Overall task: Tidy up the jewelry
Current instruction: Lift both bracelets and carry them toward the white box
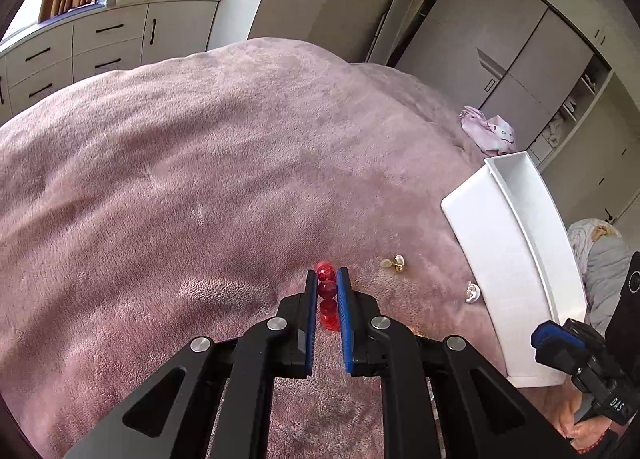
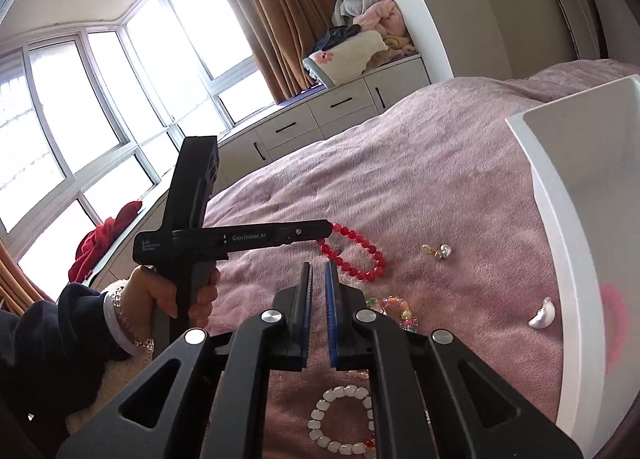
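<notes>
My left gripper (image 1: 327, 279) is shut on a red bead bracelet (image 1: 327, 290), its beads pinched between the blue pads. In the right wrist view the left gripper (image 2: 326, 228) holds one end of the red bracelet (image 2: 360, 255), which hangs down to the pink blanket (image 2: 420, 187). My right gripper (image 2: 318, 271) is empty, its jaws a narrow gap apart, above the blanket. A white bead bracelet (image 2: 342, 419) and a multicoloured bracelet (image 2: 400, 309) lie under it. A gold-and-pearl earring (image 2: 438, 251) and a white shell-shaped earring (image 2: 542, 317) lie near a white tray (image 2: 560, 259).
The white tray (image 1: 508, 259) stands at the right on the pink blanket (image 1: 200, 179), with the earrings (image 1: 394, 262) beside it. A pink pouch (image 1: 486, 133) lies far right. Drawers (image 1: 80, 47) and wardrobes (image 1: 520, 39) stand behind. Windows (image 2: 80, 119) are on the left.
</notes>
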The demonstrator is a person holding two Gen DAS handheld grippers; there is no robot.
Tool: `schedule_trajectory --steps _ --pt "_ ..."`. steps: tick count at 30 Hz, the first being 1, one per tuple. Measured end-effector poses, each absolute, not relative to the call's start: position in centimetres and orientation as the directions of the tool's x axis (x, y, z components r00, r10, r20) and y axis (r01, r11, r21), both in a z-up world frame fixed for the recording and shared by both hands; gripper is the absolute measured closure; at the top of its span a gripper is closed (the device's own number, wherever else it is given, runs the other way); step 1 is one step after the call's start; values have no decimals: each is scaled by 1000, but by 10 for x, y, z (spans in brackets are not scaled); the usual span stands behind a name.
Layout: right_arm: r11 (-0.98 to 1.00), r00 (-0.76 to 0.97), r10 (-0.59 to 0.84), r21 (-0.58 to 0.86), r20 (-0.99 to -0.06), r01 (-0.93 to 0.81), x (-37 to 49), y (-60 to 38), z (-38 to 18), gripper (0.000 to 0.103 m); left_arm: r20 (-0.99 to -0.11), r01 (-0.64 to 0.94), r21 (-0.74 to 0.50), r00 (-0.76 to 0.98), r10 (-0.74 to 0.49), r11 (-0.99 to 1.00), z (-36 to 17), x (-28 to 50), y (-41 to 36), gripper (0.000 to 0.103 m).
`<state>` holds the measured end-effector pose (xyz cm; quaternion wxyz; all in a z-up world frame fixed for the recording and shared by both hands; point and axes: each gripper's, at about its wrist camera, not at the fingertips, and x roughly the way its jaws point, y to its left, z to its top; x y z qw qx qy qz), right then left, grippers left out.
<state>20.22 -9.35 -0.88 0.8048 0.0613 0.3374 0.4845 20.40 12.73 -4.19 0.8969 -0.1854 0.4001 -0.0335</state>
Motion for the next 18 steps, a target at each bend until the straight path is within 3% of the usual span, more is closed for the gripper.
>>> schedule_trajectory --steps 9,13,14,16,18 --pt "574 264 663 250 -700 -780 189 -48 -53 93 -677 -93 -373 708 -202 923 -26 183 129 88" --pt "574 236 617 225 -750 -787 187 -36 -75 91 -674 -100 -387 709 -207 917 -27 179 131 88" --pt "575 234 613 223 -755 -787 184 -36 -77 88 -675 -99 -387 708 -208 917 -27 179 132 88" --pt "579 238 610 220 -756 -785 183 -36 -78 64 -674 -98 -391 707 -213 915 -27 179 132 88" --pt "575 236 610 218 -757 -789 183 -35 -80 64 -675 -93 -399 704 -223 912 -29 180 131 88"
